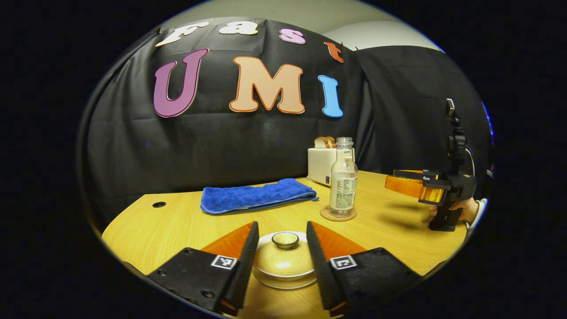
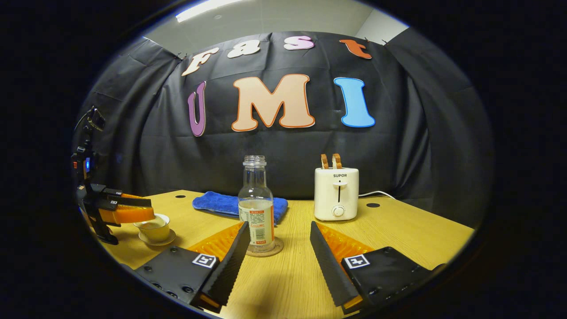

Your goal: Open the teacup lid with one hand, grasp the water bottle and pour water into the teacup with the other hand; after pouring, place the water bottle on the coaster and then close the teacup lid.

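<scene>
— Left gripper view: why does the left gripper (image 1: 282, 252) straddle the teacup lid (image 1: 283, 259)?
— Released, fingers apart beside it, seemingly lined up for lifting.
— And the water bottle (image 2: 256, 206)?
— Upright on its coaster (image 2: 266, 250) mid-bench (image 2: 398, 230); right gripper (image 2: 277, 252) released, near it.

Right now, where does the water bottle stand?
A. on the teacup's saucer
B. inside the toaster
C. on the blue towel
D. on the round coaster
D: the water bottle stands upright on the coaster, in front of the blue towel.
</scene>
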`<move>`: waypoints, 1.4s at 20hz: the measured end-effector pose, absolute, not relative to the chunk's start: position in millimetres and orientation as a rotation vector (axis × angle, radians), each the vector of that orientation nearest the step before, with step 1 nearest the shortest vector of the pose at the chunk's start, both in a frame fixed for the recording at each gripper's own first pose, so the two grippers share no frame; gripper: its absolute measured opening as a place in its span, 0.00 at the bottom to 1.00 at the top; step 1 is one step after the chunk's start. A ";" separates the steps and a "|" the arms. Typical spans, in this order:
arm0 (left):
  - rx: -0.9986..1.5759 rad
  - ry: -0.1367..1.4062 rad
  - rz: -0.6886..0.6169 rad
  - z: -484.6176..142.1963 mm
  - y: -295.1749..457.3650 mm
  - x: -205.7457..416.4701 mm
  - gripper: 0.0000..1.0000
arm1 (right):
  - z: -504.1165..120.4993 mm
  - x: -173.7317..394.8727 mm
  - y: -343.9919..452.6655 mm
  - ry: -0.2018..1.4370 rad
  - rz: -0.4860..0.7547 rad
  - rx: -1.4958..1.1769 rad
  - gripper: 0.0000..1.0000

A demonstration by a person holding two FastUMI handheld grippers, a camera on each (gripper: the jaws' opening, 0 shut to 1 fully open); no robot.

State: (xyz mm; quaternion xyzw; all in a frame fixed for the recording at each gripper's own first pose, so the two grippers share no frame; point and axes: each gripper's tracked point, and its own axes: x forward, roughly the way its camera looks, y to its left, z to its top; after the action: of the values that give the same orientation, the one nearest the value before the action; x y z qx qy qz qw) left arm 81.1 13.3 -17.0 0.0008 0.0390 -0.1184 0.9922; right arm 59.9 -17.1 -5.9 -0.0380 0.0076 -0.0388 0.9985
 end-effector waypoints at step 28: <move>-0.030 0.000 0.328 -7.2 109.9 8.2 0.98 | 0.8 30.7 -44.5 -0.001 -0.233 -0.083 0.88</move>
State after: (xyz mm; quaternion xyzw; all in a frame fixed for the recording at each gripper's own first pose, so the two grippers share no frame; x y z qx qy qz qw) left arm 8.2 109.9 -7.2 -0.0148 0.0002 0.1633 0.9865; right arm 30.7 -44.5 0.8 -0.0413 -0.0004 -0.1161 0.9924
